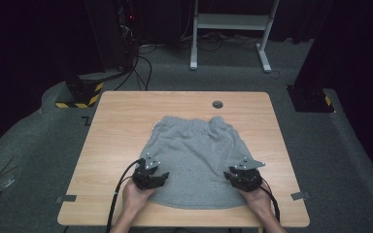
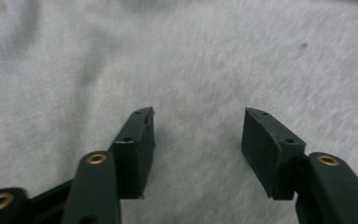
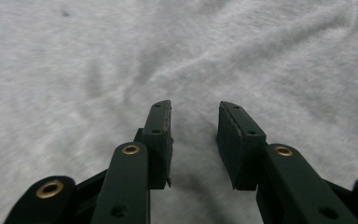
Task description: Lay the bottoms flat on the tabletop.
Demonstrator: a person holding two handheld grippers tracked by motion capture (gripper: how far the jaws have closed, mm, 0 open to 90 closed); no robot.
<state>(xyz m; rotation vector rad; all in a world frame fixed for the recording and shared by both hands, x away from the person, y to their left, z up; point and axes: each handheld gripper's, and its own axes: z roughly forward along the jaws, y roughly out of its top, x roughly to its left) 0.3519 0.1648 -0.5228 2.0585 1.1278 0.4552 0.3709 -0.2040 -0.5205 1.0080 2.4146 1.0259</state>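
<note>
High view, hands: 2 bare forearms enter from the bottom edge, each hand holding a black two-jaw gripper over the near part of the cloth.
High view, left gripper [image 1: 156,171]: sits on the near-left part of the grey fleece shorts [image 1: 194,155], black cable trailing back toward the table edge.
High view, right gripper [image 1: 237,173]: sits on the near-right part of the shorts, well apart from the left one.
High view, shorts: spread flat on the light wooden table [image 1: 116,126], waistband on the far side, hem near the person.
High view, table detail: 1 round grey cable grommet [image 1: 217,104] beyond the waistband.
Left gripper view: left gripper [image 2: 196,135] has its 2 jaws spread wide, nothing between them, grey fleece [image 2: 205,60] beneath.
Right gripper view: right gripper [image 3: 195,128] has its jaws parted by a narrower gap, holding nothing, creased grey fleece [image 3: 214,51] beneath.
</note>
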